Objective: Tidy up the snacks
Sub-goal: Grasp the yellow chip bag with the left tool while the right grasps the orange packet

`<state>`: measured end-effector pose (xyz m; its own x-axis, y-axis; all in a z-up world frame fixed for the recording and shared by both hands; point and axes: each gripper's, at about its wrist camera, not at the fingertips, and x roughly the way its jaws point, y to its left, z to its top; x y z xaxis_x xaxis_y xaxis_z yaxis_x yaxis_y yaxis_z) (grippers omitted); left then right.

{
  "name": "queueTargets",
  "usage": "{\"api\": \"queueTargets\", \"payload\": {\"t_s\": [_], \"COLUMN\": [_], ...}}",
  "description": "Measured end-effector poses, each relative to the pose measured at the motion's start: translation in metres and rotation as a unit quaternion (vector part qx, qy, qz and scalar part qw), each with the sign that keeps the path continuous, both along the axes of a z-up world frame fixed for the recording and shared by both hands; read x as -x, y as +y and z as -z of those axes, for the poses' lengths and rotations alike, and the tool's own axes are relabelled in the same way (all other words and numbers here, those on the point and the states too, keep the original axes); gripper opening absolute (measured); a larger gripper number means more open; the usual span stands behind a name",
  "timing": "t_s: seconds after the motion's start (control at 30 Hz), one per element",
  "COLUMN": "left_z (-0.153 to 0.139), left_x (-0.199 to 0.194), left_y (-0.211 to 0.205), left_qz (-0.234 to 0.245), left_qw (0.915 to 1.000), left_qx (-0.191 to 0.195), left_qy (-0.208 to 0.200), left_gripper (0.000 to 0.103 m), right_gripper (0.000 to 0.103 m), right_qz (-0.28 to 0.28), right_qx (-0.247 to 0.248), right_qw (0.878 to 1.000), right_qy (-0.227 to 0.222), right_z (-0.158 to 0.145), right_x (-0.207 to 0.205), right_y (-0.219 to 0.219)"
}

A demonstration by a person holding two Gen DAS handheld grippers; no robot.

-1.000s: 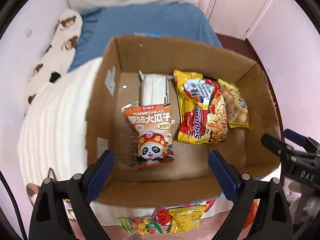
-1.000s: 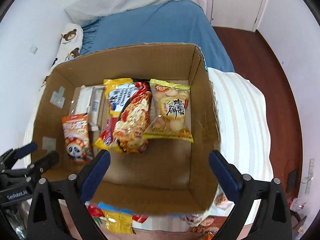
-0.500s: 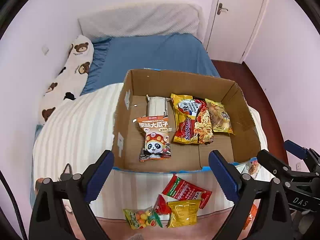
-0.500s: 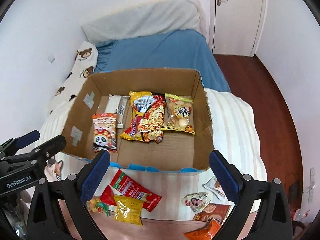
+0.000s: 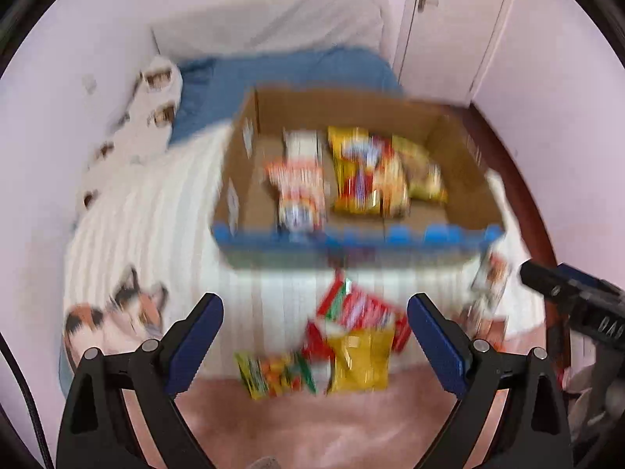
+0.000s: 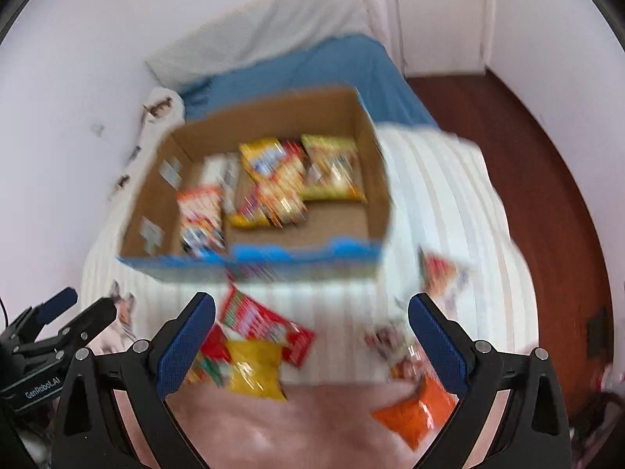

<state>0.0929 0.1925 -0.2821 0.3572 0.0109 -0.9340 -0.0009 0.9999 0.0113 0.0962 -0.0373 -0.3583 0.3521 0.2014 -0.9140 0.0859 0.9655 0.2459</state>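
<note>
Both views are motion-blurred. A cardboard box with a blue front rim sits on a striped white cover and holds several snack packs, among them a panda pack and a noodle pack. Loose packs lie in front of the box: a red pack, a yellow pack, a candy pack, an orange pack. My left gripper and right gripper are both open and empty, above the loose packs.
The bed has a blue sheet, a grey pillow and a bear-print pillow. A cat picture is on the cover at left. Dark wood floor and a white door lie to the right.
Both grippers have pulled back from over the box and tilted down toward the near loose packs. The box now sits farther away. Both stay open.
</note>
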Motion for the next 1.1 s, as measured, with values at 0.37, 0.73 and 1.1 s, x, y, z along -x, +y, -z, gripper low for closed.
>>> {"api": "queueTargets", "payload": {"t_s": [0.37,0.73,1.1], "left_z": [0.11,0.161,0.205], "left_x": [0.04,0.022,-0.003], "left_y": [-0.014,-0.03,-0.063], "left_qz": [-0.023,-0.041,-0.012], "left_qw": [0.99,0.9814,0.9763], "left_qx": [0.023,0.022,0.037], "left_qy": [0.137,0.186,0.213], "left_gripper": [0.097,0.097,0.07], "right_gripper": [0.101,0.069,0.064], "right_qz": [0.113,0.181,-0.021], "right_qx": [-0.05,-0.071,-0.009], "right_qw": [0.977,0.956,0.971], "right_qy": [0.176,0.221,0.237], "right_z": [0.135,0.2,0.2], "right_x": [0.081,0.108,0.095], "right_y": [-0.085,-0.099,-0.039]}}
